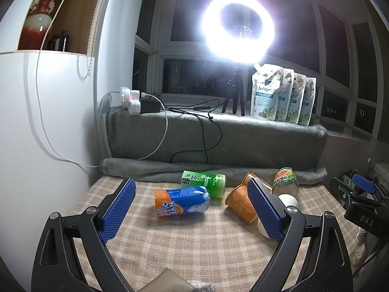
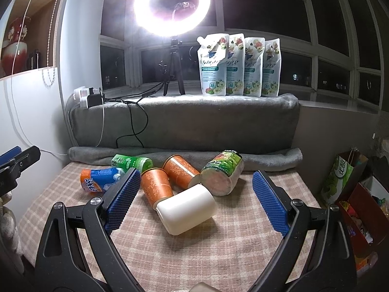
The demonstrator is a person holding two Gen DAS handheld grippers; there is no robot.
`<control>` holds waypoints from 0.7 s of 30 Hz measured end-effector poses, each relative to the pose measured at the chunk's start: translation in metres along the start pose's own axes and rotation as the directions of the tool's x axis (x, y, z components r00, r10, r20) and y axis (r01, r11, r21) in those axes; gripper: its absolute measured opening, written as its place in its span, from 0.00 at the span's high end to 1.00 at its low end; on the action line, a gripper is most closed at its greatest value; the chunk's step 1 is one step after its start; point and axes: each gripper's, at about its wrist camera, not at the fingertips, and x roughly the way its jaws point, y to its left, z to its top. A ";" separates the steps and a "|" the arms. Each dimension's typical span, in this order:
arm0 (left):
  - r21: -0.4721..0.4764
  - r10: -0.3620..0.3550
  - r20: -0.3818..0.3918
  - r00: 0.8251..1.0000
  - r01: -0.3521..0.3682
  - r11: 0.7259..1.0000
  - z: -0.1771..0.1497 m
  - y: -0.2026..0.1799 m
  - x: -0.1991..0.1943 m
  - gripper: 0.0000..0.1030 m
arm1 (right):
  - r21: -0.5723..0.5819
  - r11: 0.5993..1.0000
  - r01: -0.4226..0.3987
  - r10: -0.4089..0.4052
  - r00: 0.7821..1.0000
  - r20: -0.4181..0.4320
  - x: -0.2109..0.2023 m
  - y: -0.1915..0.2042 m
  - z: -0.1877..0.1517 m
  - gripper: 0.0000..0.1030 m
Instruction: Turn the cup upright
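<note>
White cup (image 2: 186,209): lies on its side on the checked tabletop (image 2: 194,255), in front of the other things and touching one orange cup; its flat closed end faces the right wrist camera. Which cup the task means cannot be told; this one sits most squarely before the right fingers.

Orange cups (image 2: 156,185) and (image 2: 181,172): two paper cups, also tipped over, side by side behind the white cup.

Right hand-held gripper (image 2: 197,202): fingers spread wide, holding nothing, the white cup framed in the gap between them (probably lined up for a side grasp, since a cup lying down must be taken across its wall before it can be turned).

Left hand-held gripper (image 1: 192,209): fingers likewise apart and empty, hovering over the blue-and-orange can (image 1: 181,202); it appears to be waiting.

Other clutter: green tea can (image 2: 132,163) and jar (image 2: 222,174), both on their sides, crowd the cups, so a wide approach risks nudging them.

Right view only: the whole white cup, both orange cups clear of any finger, and bags (image 2: 350,189) beside the tabletop.

Left view only: the right gripper's blue pad from outside (at the frame's right edge); here the white cup (image 1: 288,200) is mostly hidden behind the left gripper's right finger.

Both views: ring light (image 1: 239,25) glaring on the sill.
</note>
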 end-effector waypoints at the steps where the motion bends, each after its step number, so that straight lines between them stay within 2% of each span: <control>1: -0.001 0.000 -0.001 1.000 0.000 1.000 0.000 0.001 0.000 0.10 | -0.003 1.000 -0.003 0.003 1.000 -0.004 0.001 0.001 0.000 0.08; 15: -0.022 0.008 -0.011 1.000 -0.008 1.000 -0.005 0.014 0.005 0.10 | -0.040 0.997 -0.065 0.062 0.996 -0.066 0.032 0.010 0.009 0.08; 21: -0.036 0.020 -0.036 0.999 -0.021 0.999 -0.012 0.025 0.009 0.10 | -0.058 0.989 -0.137 0.126 0.978 -0.167 0.070 0.015 0.013 0.08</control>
